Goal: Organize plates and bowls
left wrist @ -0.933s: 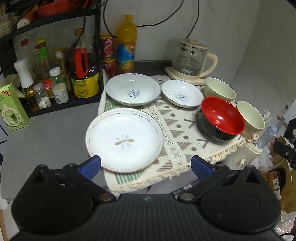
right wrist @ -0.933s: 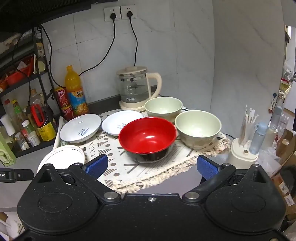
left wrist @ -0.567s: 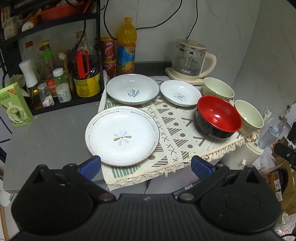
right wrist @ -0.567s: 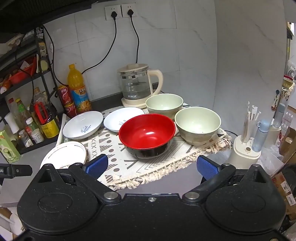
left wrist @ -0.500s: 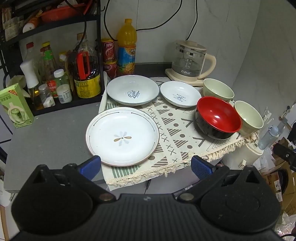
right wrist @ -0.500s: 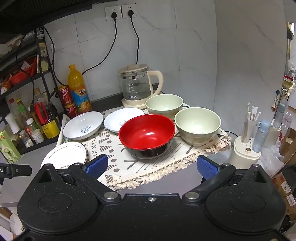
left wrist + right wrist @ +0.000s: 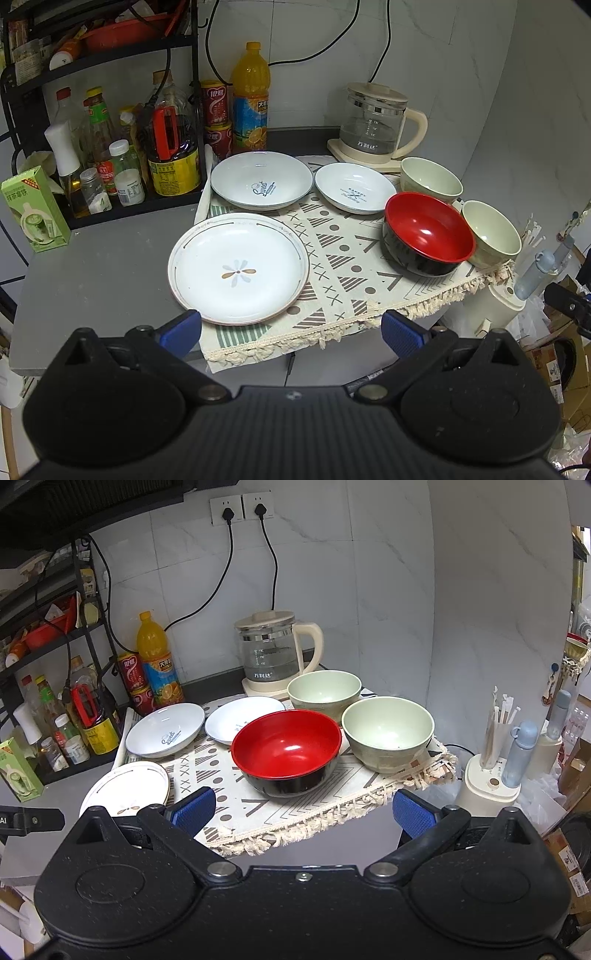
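Both tongs have drawn back a little from the worktop (image 7: 92, 266) since the earlier frames, so the dishes sit smaller and farther off in both wrist views. Left tongs (image 7: 291, 330) stand wide, blue pads apart, nothing between them; right tongs (image 7: 303, 810) are likewise wide and empty.

Six dishes rest on the patterned cloth (image 7: 343, 258): three plates and three bowls. From the left wrist view, the flat flower plate (image 7: 238, 268) lies at 12 o'clock nearest the tongs, partly overhanging the cloth's left edge. Beyond it, at 12, sits the deep "Sweet" plate (image 7: 261, 184), and the smaller deep plate (image 7: 354, 188) is just beside that, toward 1 o'clock. One red bowl (image 7: 428, 238) stands at 2 o'clock (black outside), with two pale green bowls beside it: the far one (image 7: 431, 180) near the kettle (image 7: 376, 127), the near one (image 7: 491, 232) at the cloth's right edge.
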Motion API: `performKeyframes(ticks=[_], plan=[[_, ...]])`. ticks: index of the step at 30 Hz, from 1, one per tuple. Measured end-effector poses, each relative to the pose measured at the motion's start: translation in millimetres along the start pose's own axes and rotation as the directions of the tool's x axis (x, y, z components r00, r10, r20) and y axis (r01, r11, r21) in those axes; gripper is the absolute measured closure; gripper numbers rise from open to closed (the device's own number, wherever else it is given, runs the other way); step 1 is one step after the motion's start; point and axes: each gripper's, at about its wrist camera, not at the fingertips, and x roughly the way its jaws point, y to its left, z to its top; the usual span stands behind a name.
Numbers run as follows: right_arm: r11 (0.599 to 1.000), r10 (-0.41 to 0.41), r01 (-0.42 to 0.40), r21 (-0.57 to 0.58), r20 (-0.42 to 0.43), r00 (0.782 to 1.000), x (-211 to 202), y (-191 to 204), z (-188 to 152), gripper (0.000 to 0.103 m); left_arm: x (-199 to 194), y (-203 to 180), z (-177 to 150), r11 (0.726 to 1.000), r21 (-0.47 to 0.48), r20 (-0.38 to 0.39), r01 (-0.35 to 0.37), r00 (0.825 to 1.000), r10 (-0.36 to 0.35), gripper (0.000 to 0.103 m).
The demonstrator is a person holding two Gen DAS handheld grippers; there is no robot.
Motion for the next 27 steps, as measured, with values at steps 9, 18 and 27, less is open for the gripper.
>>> performKeyframes(ticks=[9, 18, 27], plan=[[1.0, 0.0, 0.0, -0.019, 0.007, 1.0, 2, -5, -1, 0.0, -3, -12, -6, 1.0, -0.007, -0.002, -0.009, 1.0, 0.009, 0.001], [0.999, 0.03, -0.03, -0.02, 0.004, 1.0, 1, -4, -6, 0.0, -2, -14, -8, 1.0, -0.007, -0.007, -0.022, 1.0, 0.022, 0.001], [1.0, 0.024, -0.024, -0.01, 0.009, 1.0, -1, -8, -6, 0.0, -6, -16, -7, 1.0, -0.004, 0.001, -0.02, 1.0, 0.02, 0.001]])
